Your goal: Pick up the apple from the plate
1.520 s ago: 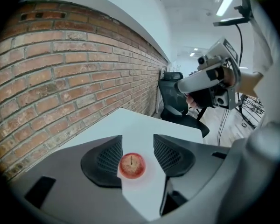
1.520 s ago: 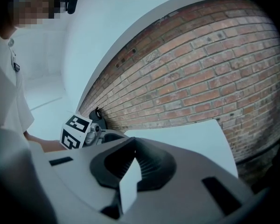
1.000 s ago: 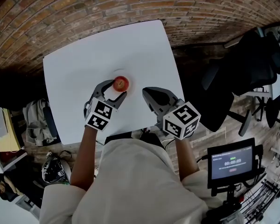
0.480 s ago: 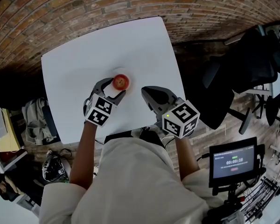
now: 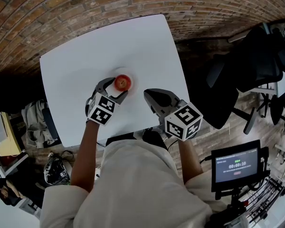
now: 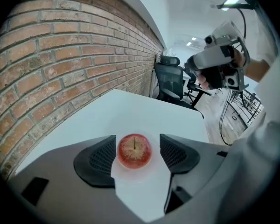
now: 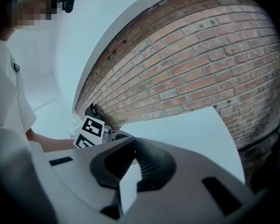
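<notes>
Seen from above, one white square table (image 5: pixel 85 56) stands against a brick wall (image 5: pixel 61 8). On it sits one white plate (image 6: pixel 136 172), near the table's front edge, holding one red apple (image 5: pixel 123 82) with its stem up. A person holds two grippers over the table, each with one black-and-white marker cube. The left gripper (image 6: pixel 137 142) points down at the plate. Its jaws have just been opening and stand apart on either side of the apple, close to it but not squeezing it. The apple rests on the plate. The right gripper (image 5: pixel 149 95) hovers just beside the plate, tips pressed together, holding nothing. One black office chair (image 5: pixel 256 65) and one small screen (image 5: pixel 235 167) stand to the right.
</notes>
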`<state>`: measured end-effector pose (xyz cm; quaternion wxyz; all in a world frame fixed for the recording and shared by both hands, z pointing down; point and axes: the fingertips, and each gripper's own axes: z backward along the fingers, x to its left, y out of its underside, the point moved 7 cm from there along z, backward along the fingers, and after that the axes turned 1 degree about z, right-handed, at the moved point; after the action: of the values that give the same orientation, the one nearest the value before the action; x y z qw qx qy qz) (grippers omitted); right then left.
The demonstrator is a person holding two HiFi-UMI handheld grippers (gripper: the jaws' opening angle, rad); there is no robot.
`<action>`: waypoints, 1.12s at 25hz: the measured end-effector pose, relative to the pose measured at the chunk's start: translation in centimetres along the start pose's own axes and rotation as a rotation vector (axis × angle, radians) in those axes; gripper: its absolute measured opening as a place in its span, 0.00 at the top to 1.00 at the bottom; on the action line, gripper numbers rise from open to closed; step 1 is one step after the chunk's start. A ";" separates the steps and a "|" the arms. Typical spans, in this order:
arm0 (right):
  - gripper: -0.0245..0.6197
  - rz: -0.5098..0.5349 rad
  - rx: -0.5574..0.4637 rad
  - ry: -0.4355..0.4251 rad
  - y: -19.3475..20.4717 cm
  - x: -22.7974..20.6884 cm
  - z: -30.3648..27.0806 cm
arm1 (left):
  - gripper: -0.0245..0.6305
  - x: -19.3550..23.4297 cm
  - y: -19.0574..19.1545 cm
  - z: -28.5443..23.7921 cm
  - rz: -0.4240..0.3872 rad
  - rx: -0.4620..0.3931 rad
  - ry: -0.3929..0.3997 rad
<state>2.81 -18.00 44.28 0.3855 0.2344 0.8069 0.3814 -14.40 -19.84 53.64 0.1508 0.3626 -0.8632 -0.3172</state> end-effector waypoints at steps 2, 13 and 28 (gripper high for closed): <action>0.96 -0.004 0.003 0.001 0.2 0.0 -0.2 | 0.53 0.2 0.2 -0.3 0.002 0.008 0.003; 0.96 -0.026 0.030 0.019 1.1 -0.6 -0.6 | 0.47 0.8 1.6 -2.1 -0.015 0.079 0.030; 0.96 -0.048 0.057 0.029 1.6 -1.6 -0.7 | 0.43 1.0 2.2 -4.1 -0.020 0.131 0.080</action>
<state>3.39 -18.40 46.58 0.3757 0.2203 0.8285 0.3521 -14.26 -21.23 58.26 0.1582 0.3929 -0.8716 -0.2469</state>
